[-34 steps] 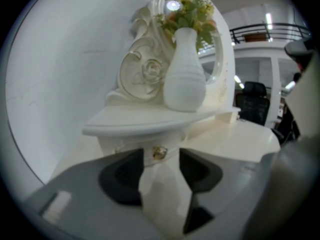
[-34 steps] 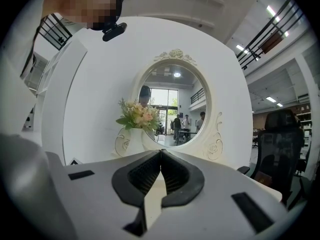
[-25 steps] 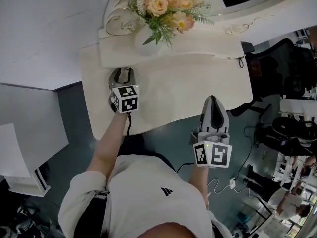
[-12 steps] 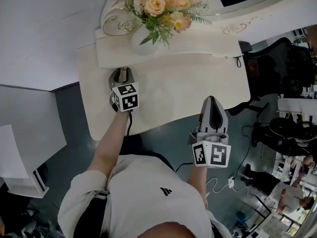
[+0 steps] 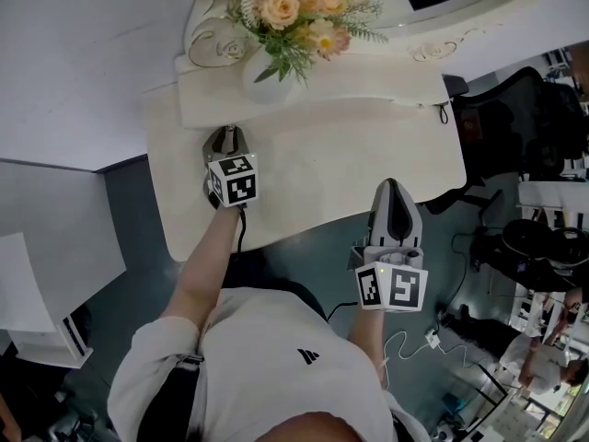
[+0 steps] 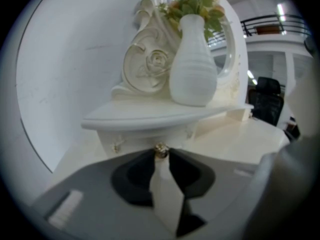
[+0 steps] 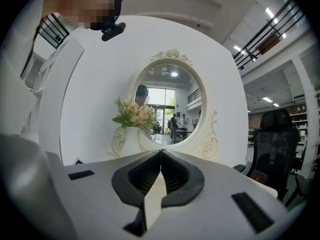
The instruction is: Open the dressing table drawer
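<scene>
Pinches the small gold knob (image 6: 160,150) of the drawer (image 6: 142,140) under the shelf (image 6: 127,120) bearing the vase (image 6: 192,74), back left on the table (image 5: 350,168), between the jaws of the left gripper (image 5: 227,139), just now closing onto it, and holds the right gripper (image 5: 395,187) off the table's front edge, jaws shut on nothing.

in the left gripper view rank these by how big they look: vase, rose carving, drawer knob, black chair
1. vase
2. rose carving
3. black chair, which looks small only because it is far back
4. drawer knob, tiny though nearest the camera
</scene>
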A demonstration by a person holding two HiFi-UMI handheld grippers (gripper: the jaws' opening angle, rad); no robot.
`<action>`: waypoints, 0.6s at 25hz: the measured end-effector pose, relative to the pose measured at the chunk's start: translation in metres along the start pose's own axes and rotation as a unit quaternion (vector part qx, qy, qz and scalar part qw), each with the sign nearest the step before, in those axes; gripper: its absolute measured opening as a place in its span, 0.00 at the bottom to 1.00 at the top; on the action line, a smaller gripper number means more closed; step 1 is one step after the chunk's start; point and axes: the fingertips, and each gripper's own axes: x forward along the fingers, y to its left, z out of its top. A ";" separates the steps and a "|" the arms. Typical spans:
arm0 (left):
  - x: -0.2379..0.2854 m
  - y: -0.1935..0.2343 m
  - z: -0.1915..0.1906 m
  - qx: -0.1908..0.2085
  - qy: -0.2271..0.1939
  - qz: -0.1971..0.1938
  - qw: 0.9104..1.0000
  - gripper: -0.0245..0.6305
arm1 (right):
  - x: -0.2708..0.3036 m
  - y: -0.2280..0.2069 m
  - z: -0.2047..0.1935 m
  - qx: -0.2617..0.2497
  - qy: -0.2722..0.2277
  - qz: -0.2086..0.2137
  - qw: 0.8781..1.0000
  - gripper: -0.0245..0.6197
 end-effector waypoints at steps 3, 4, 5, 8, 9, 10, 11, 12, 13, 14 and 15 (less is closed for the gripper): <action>-0.004 -0.002 -0.003 -0.003 0.003 0.001 1.000 0.18 | -0.004 -0.001 0.000 0.000 -0.002 -0.001 1.000 0.03; -0.006 -0.003 -0.005 -0.004 0.003 0.001 1.000 0.18 | -0.006 -0.002 0.001 0.001 -0.002 -0.002 1.000 0.03; -0.008 -0.004 -0.006 -0.004 0.002 0.001 1.000 0.18 | -0.007 -0.003 0.001 0.001 -0.003 -0.003 1.000 0.03; -0.014 -0.007 -0.010 -0.004 0.004 0.000 1.000 0.18 | -0.012 -0.005 0.002 0.001 -0.005 -0.002 1.000 0.03; -0.016 -0.008 -0.012 -0.004 0.004 -0.001 1.000 0.18 | -0.013 -0.005 0.003 0.001 -0.006 -0.001 1.000 0.03; -0.018 -0.009 -0.013 -0.004 0.004 -0.002 1.000 0.18 | -0.015 -0.004 0.003 0.000 -0.007 0.001 1.000 0.03; -0.020 -0.010 -0.014 -0.004 0.004 -0.002 1.000 0.18 | -0.016 -0.004 0.003 0.000 -0.007 0.003 1.000 0.03; -0.023 -0.011 -0.016 -0.004 0.004 -0.002 1.000 0.18 | -0.017 -0.003 0.004 0.000 -0.008 0.005 1.000 0.03; -0.025 -0.012 -0.018 -0.004 0.005 -0.003 1.000 0.18 | -0.018 -0.003 0.004 0.000 -0.008 0.008 1.000 0.03; -0.027 -0.013 -0.020 -0.005 0.006 -0.003 1.000 0.18 | -0.019 -0.002 0.005 -0.001 -0.009 0.010 1.000 0.03; -0.029 -0.014 -0.022 -0.005 0.008 -0.003 1.000 0.18 | -0.020 -0.002 0.005 -0.001 -0.009 0.012 1.000 0.03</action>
